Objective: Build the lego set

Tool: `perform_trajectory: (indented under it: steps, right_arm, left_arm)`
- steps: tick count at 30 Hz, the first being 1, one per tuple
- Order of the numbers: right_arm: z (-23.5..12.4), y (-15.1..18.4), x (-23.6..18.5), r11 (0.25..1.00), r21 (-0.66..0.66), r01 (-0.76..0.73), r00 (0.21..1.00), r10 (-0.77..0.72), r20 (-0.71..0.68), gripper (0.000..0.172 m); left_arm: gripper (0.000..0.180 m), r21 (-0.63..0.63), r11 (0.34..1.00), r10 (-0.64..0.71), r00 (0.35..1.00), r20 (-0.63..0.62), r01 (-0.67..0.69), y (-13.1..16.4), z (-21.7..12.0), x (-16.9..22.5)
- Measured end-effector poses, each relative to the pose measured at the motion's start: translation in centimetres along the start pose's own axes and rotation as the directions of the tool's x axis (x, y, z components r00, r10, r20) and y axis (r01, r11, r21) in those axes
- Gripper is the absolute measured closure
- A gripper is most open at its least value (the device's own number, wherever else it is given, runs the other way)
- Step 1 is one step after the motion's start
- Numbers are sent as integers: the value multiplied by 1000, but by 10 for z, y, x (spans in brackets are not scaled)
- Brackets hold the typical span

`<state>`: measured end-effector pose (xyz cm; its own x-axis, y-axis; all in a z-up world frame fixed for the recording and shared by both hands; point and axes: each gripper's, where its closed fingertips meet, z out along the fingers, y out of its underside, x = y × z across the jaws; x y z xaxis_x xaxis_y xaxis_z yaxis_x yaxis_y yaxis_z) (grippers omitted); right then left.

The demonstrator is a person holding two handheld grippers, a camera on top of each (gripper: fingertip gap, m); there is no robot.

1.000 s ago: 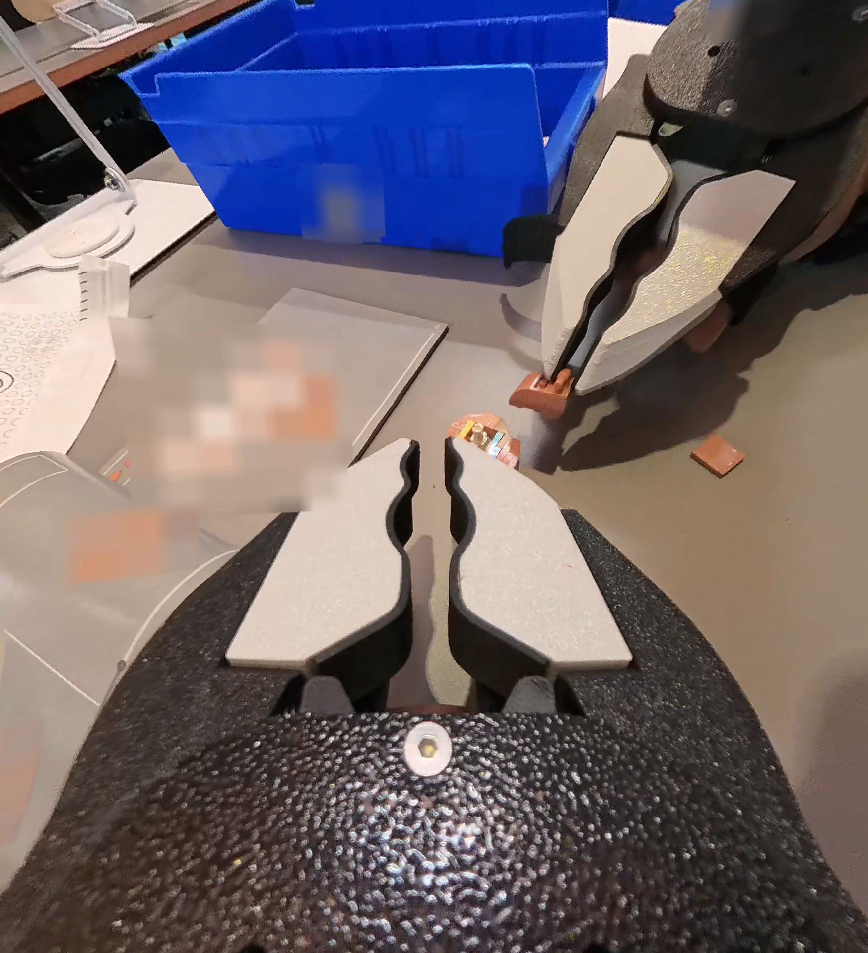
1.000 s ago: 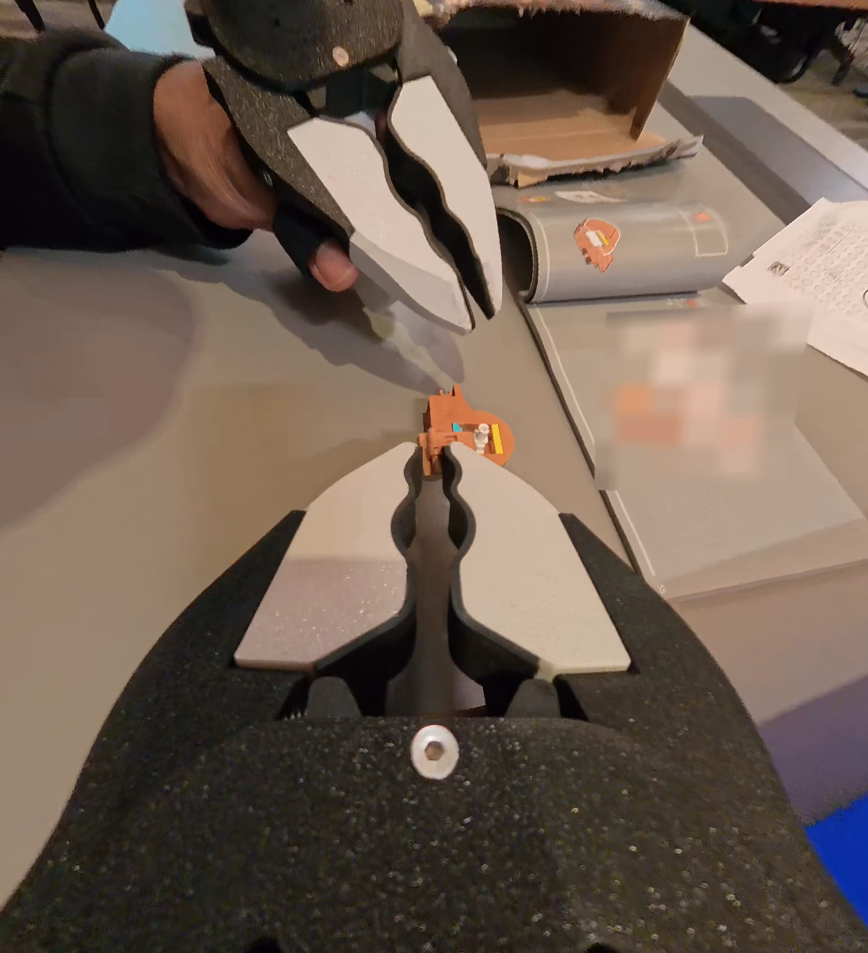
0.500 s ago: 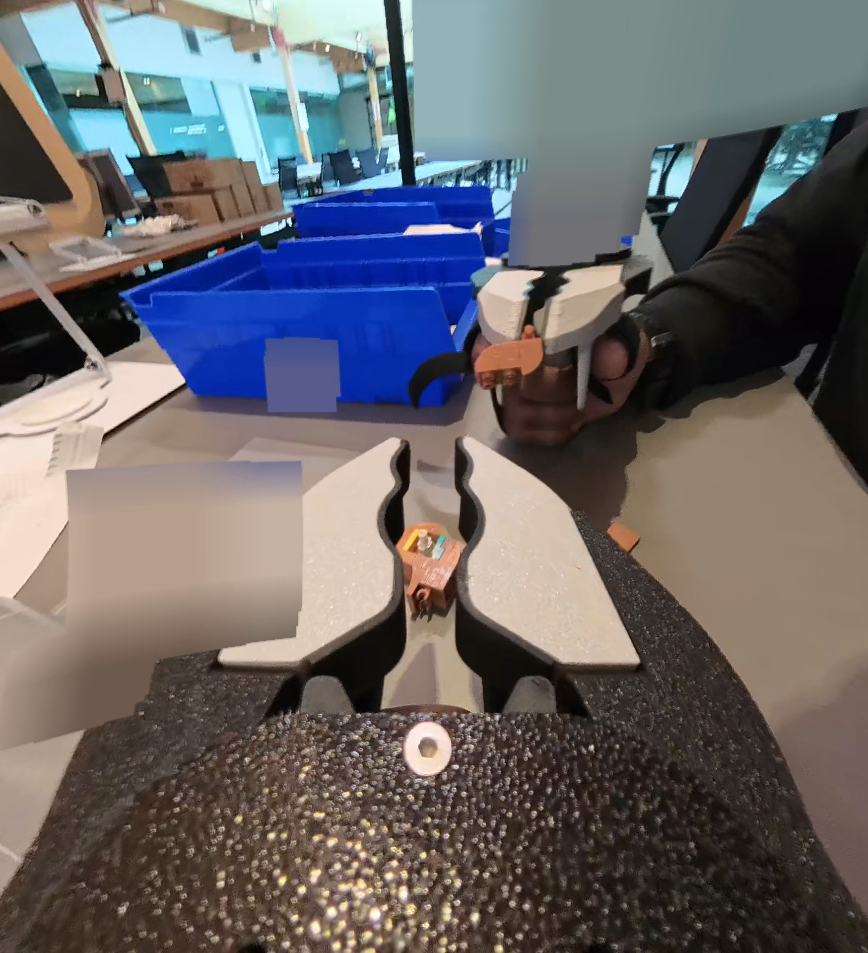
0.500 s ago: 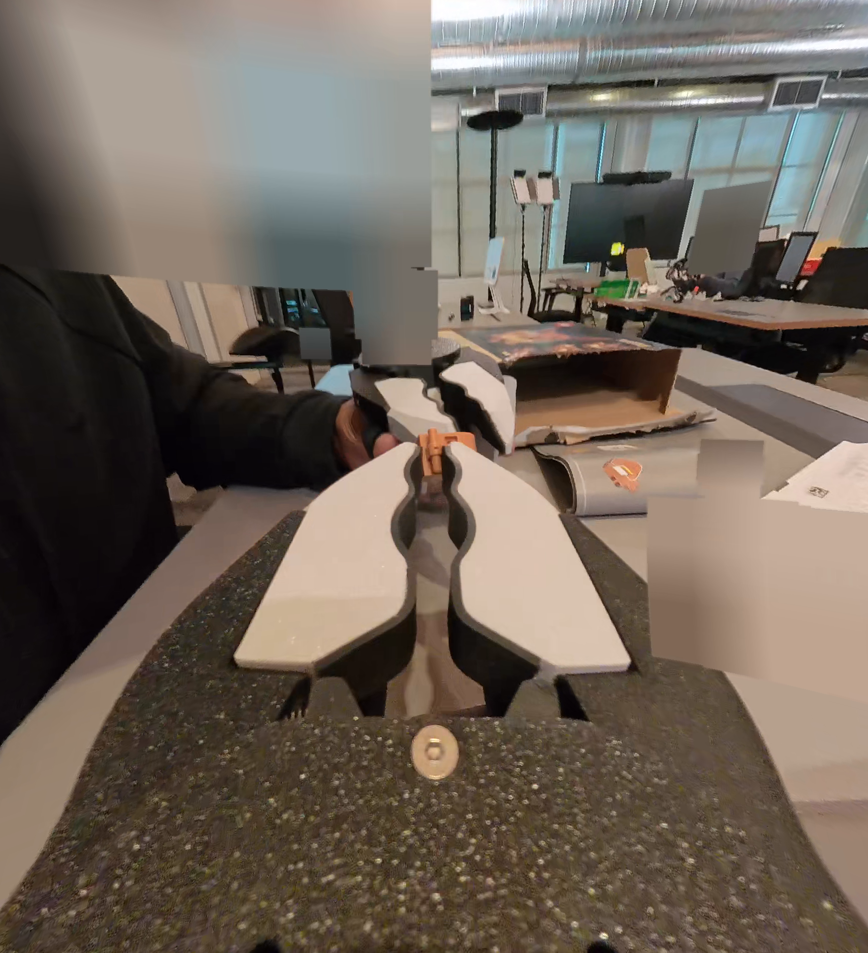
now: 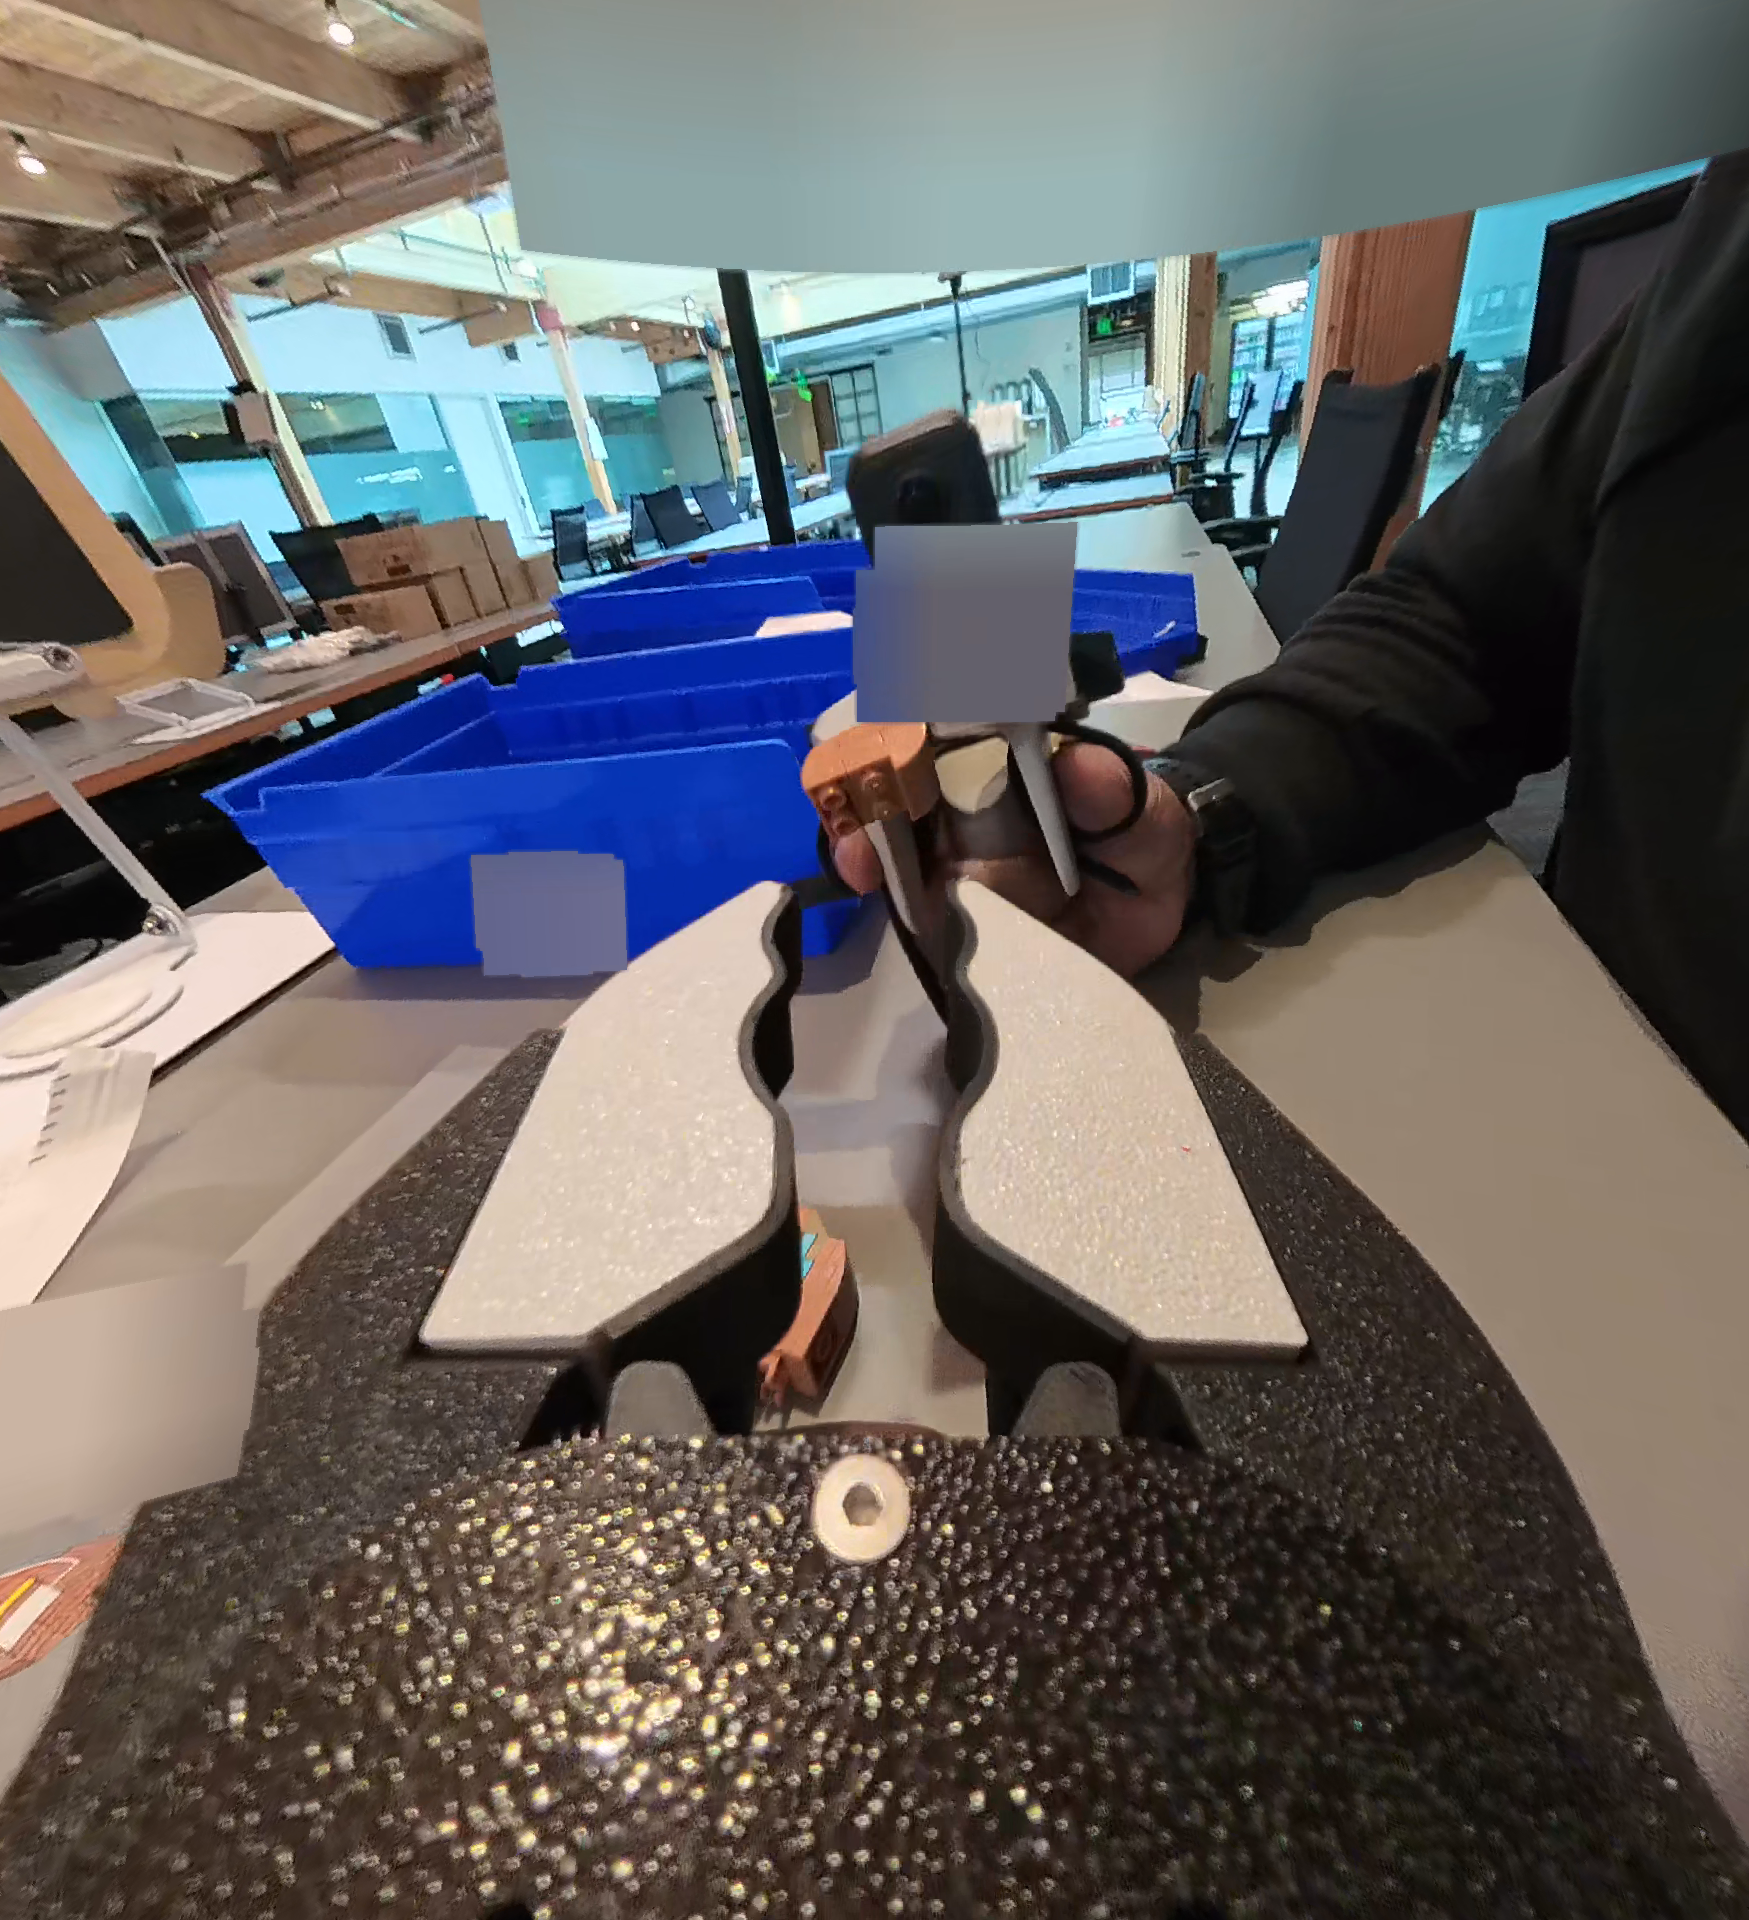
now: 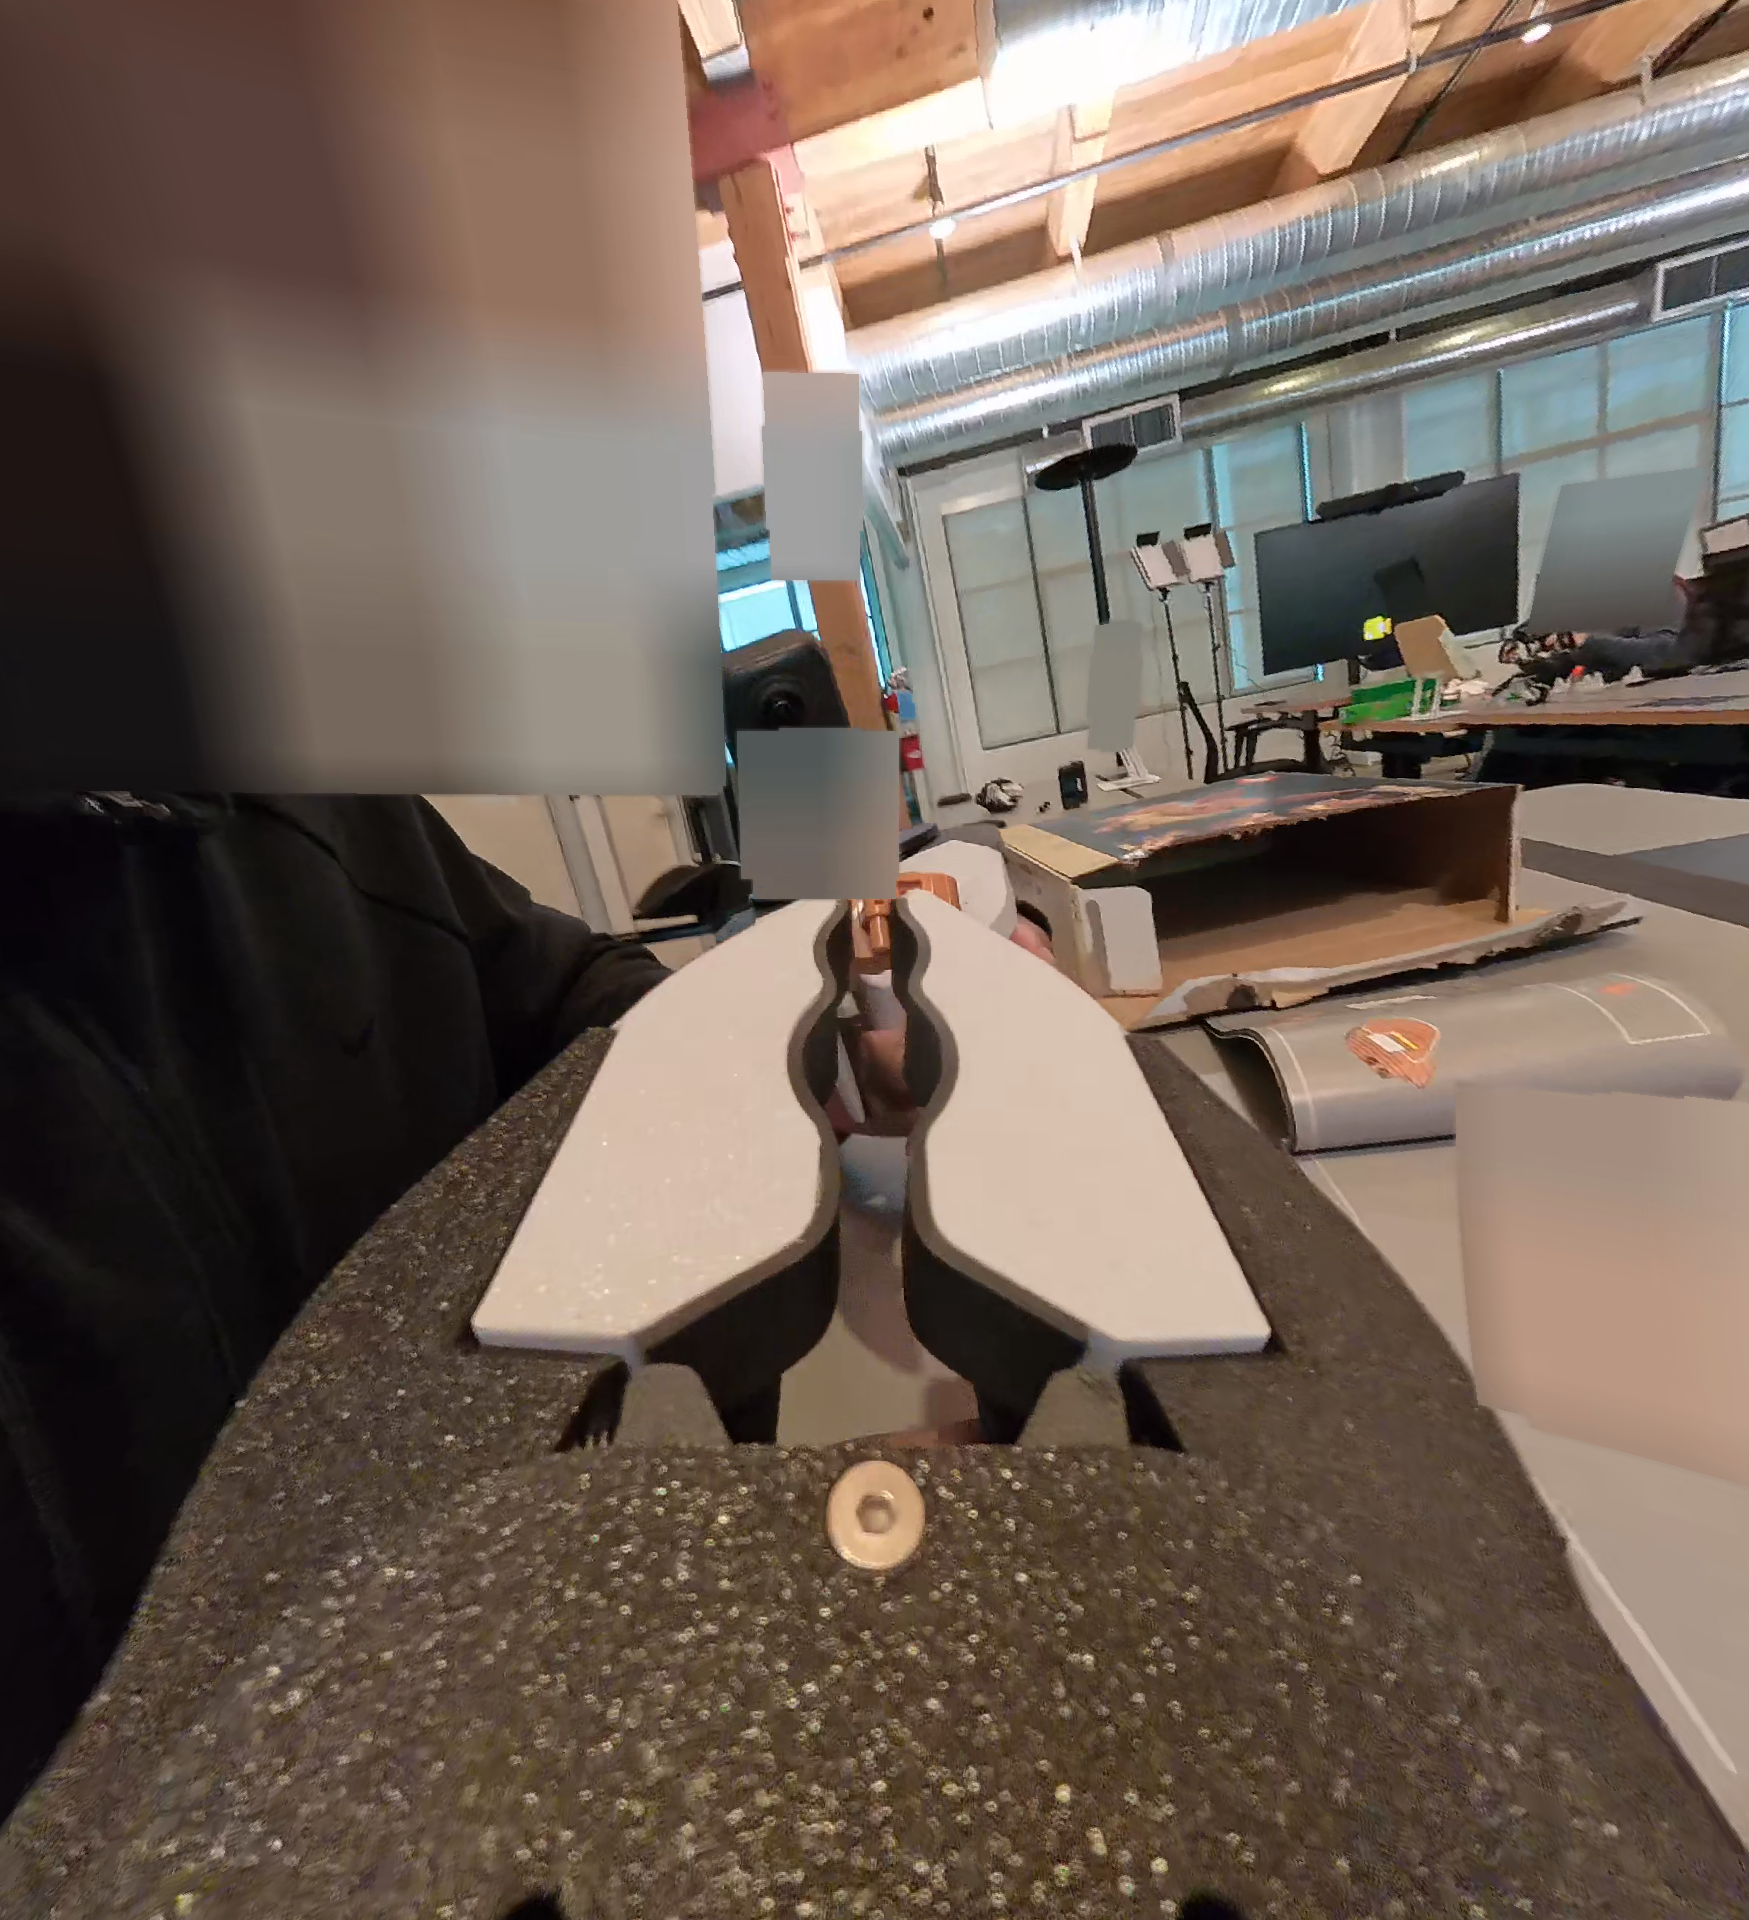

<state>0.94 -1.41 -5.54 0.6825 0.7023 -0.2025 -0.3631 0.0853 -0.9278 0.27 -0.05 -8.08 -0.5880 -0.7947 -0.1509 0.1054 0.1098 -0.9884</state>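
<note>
My left gripper is open, its fingers wide apart. A small brown brick assembly with a blue and yellow detail shows low in the gap near the finger bases, close to the left finger. The pads do not press on it. My right gripper is shut on a small brown brick piece at its fingertips. In the left wrist view the right gripper is held up in a hand, facing me, with the brown piece at its tip. Both grippers are above the grey table.
Blue bins stand behind the left gripper. White papers lie at the left. A torn open cardboard box and a curled grey booklet lie right of the right gripper. A person's dark sleeve reaches in. The tips of both grippers are at nearly the same place.
Both grippers tilted up from the table. The right one lifted the brown piece off it. The left one opened wider and moved over the brown assembly, which now shows deeper between its fingers.
</note>
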Motion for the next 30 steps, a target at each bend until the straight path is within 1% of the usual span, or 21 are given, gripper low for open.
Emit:
perform_trajectory:
  steps: [4,8,15,18,23,30]
  right_arm:
    - [2,-2,-1,999,27,-30,999,29,16,165]
    - [4,0,-3,999,26,-38,999,37,24,165]
    - [10,10,0,999,-41,3,999,-4,-33,165]
    - [10,12,3,998,-55,-3,998,-1,-60,165]
    - [10,13,3,999,-52,-13,995,9,-95,165]
    - [10,15,-1,999,-54,-7,995,2,-95,167]
  left_arm:
    - [155,11,1000,-1,1000,24,1,-3,1,0]
    - [155,26,1000,-16,999,34,15,-5,1,0]
    - [154,21,1000,-15,1000,24,15,-6,-1,4]
    - [153,21,999,-29,999,28,28,-7,-2,2]
    - [150,17,999,-37,999,29,37,-5,-1,3]
    - [151,17,999,-49,999,14,49,-4,2,6]
